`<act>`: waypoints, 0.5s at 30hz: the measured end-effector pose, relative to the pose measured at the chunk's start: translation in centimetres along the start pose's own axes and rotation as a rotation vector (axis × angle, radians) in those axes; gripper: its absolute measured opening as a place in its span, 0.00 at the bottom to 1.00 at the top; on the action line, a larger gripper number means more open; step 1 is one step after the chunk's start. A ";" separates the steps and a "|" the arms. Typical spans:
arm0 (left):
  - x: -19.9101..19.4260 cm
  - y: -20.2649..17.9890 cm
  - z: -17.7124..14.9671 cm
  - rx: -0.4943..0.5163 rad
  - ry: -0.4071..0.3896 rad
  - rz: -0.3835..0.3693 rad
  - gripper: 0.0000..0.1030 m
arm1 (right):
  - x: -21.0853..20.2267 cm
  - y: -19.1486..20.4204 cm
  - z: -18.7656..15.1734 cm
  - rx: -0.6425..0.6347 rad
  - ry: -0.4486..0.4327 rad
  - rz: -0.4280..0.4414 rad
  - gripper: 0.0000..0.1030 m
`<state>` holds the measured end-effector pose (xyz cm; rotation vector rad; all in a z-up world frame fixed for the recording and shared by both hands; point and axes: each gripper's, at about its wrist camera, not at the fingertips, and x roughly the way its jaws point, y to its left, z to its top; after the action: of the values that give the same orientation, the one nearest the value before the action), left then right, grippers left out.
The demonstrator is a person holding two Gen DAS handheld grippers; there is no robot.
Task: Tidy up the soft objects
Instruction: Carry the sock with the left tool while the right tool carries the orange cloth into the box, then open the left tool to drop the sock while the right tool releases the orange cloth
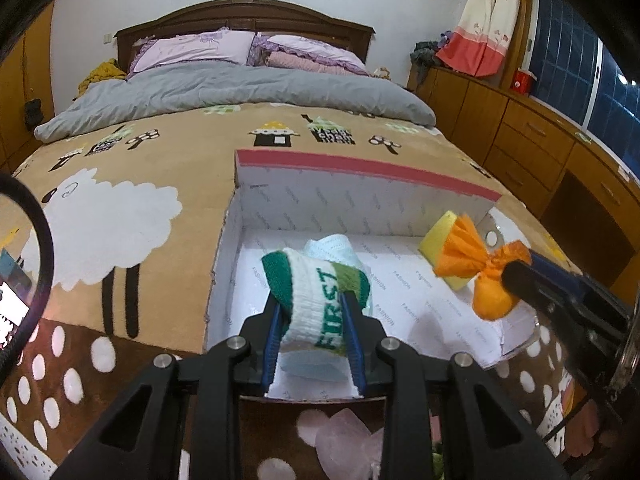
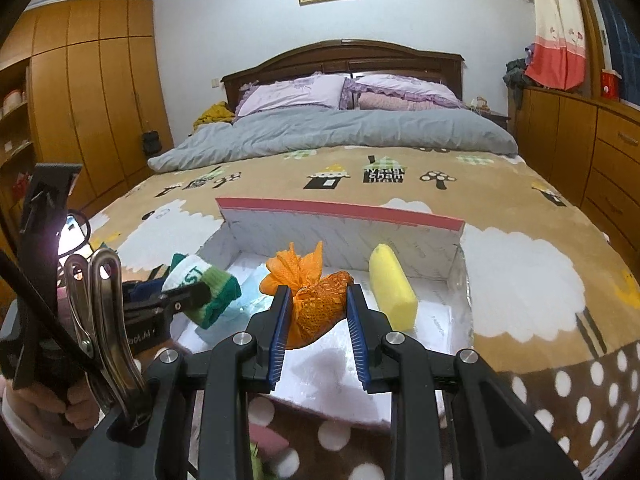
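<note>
Knitted green and white, one rolled sock (image 1: 320, 300) lettered "FIRST" sits clamped in my left tool (image 1: 314, 308), its long axis running away from the camera toward the box's back wall, over the near end of the open box (image 1: 360, 208). One orange mesh pouch (image 2: 316, 300), knotted with its frill pointing up and back, is pinched in my right tool (image 2: 318, 300) above the box floor. One yellow sponge block (image 2: 390, 290) lies inside the box near its right wall, long axis running front to back. One pale blue soft item (image 1: 332, 250) lies under and behind the sock; I cannot make out what it is, as most of it is hidden. The box rests on one bed whose tan blanket (image 1: 160, 168) carries sheep and house prints. One grey quilt (image 1: 240, 88) and two lilac pillows (image 1: 192, 50) lie toward the headboard. In the right wrist view, one hand (image 2: 72, 412) at the lower left is cut off by the frame.
</note>
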<state>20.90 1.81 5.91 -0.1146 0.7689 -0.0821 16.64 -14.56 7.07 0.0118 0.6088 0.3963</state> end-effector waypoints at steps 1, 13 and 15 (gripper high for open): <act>0.3 0.0 0.0 0.002 0.004 0.003 0.29 | 0.4 0.0 0.1 0.003 0.006 0.000 0.28; 3.3 0.7 0.2 -0.007 0.019 0.020 0.29 | 5.1 -0.5 0.4 0.006 0.071 0.002 0.28; 3.7 0.6 0.1 -0.006 0.017 0.025 0.29 | 5.5 -0.5 0.4 0.006 0.078 0.000 0.28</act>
<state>23.58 1.95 3.37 -0.1100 0.7877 -0.0574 21.17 -13.00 4.29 0.0020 0.6871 0.3964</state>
